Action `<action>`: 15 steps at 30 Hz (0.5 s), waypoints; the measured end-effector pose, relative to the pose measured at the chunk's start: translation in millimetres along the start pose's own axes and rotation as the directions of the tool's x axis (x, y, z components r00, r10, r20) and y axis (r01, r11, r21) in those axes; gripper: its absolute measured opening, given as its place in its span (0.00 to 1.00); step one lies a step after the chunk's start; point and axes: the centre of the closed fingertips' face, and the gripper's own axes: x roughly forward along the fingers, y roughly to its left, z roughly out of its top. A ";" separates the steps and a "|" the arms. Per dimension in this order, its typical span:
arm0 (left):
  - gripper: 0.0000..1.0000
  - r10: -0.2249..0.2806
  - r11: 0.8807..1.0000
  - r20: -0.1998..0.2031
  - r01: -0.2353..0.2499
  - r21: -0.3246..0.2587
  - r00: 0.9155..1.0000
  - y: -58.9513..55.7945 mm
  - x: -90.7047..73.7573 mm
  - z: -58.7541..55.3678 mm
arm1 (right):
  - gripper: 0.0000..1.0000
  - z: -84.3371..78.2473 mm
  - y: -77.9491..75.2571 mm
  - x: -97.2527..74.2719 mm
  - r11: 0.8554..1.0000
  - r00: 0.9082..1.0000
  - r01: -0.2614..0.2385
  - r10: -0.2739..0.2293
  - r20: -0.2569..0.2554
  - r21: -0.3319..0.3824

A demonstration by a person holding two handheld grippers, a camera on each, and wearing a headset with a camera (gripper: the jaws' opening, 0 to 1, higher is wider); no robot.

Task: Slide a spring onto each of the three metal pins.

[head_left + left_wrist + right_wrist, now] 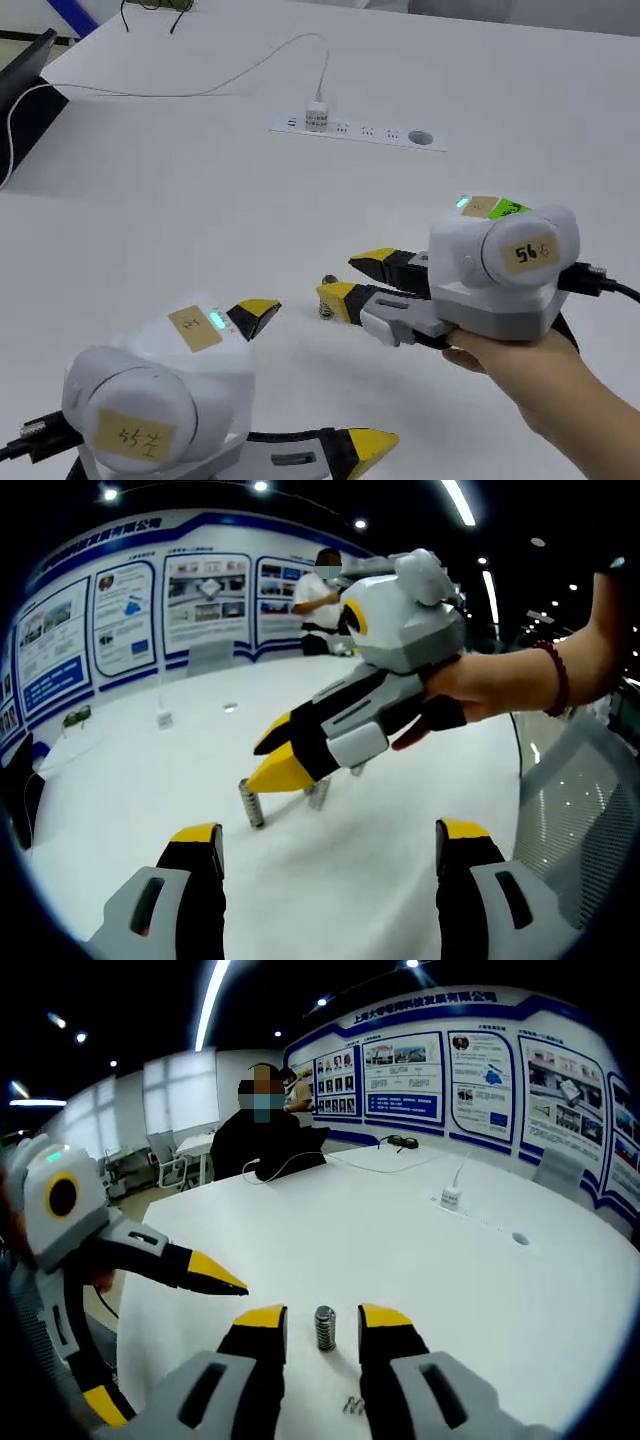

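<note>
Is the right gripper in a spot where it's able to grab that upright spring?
Probably yes. The right gripper has its jaws open on either side of the spring, which stands upright on the table with nothing in between. The left gripper sits off to the side, apart from it.

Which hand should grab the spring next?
Right. The right tool is open with the upright spring at its tips, lined up between the jaws, so it likely needs only a small move. The left tool is open too, but farther back.
</note>
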 end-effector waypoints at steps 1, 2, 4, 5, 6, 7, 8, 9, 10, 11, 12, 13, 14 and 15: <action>0.88 -0.001 1.000 -0.003 0.001 0.008 1.000 0.0 -0.1 0.2 | 0.30 1.2 -0.3 -3.3 1.000 1.000 0.001 -0.001 0.008 0.010; 0.87 -0.002 1.000 -0.003 0.002 0.013 1.000 -0.2 -0.1 0.7 | 0.30 1.3 -0.6 -5.5 1.000 1.000 0.003 -0.004 0.008 0.018; 0.85 -0.006 1.000 -0.002 0.006 0.022 1.000 -0.9 0.3 1.8 | 0.32 1.1 -1.6 -10.7 1.000 1.000 0.009 -0.009 0.009 0.024; 0.85 -0.008 1.000 -0.003 0.008 0.025 1.000 -1.3 0.5 2.1 | 0.32 0.9 -2.0 -12.9 1.000 1.000 0.011 -0.011 0.010 0.024; 0.85 -0.009 0.999 -0.005 0.010 0.035 1.000 -1.4 0.9 2.5 | 0.33 0.2 -3.2 -16.1 1.000 1.000 0.015 -0.015 0.009 0.026; 0.84 -0.009 0.999 -0.006 0.009 0.044 1.000 -1.2 1.2 2.8 | 0.34 0.1 -4.2 -18.4 0.999 1.000 0.019 -0.019 0.010 0.029; 0.83 -0.007 0.998 -0.007 0.007 0.058 1.000 -0.5 2.0 3.3 | 0.34 0.4 -5.3 -21.9 0.999 1.000 0.026 -0.026 0.015 0.033; 0.81 -0.007 0.998 -0.009 0.007 0.065 1.000 -0.3 2.8 3.4 | 0.35 0.8 -6.3 -24.3 0.999 0.999 0.032 -0.033 0.022 0.040; 0.79 -0.007 0.997 -0.009 0.008 0.073 1.000 -0.1 3.7 3.6 | 0.36 1.1 -6.9 -26.4 0.998 0.999 0.035 -0.036 0.026 0.046; 0.77 -0.006 0.996 -0.012 0.007 0.084 1.000 0.4 5.1 3.5 | 0.37 0.7 -7.8 -29.5 0.998 0.999 0.041 -0.042 0.031 0.055; 0.76 -0.007 0.996 -0.019 0.008 0.093 1.000 0.6 6.1 3.0 | 0.38 0.1 -8.1 -31.3 0.997 0.998 0.044 -0.045 0.033 0.058; 0.75 -0.009 0.995 -0.026 0.011 0.104 1.000 0.6 7.3 2.4 | 0.39 -0.9 -8.9 -34.3 0.997 0.998 0.050 -0.052 0.034 0.060; 0.74 -0.009 0.994 -0.029 0.012 0.109 1.000 0.9 8.2 2.4 | 0.40 -2.1 -9.5 -36.5 0.997 0.998 0.054 -0.056 0.033 0.060; 0.73 -0.008 0.994 -0.030 0.012 0.112 1.000 1.2 9.1 2.7 | 0.40 -2.9 -10.2 -38.7 0.996 0.998 0.058 -0.060 0.034 0.064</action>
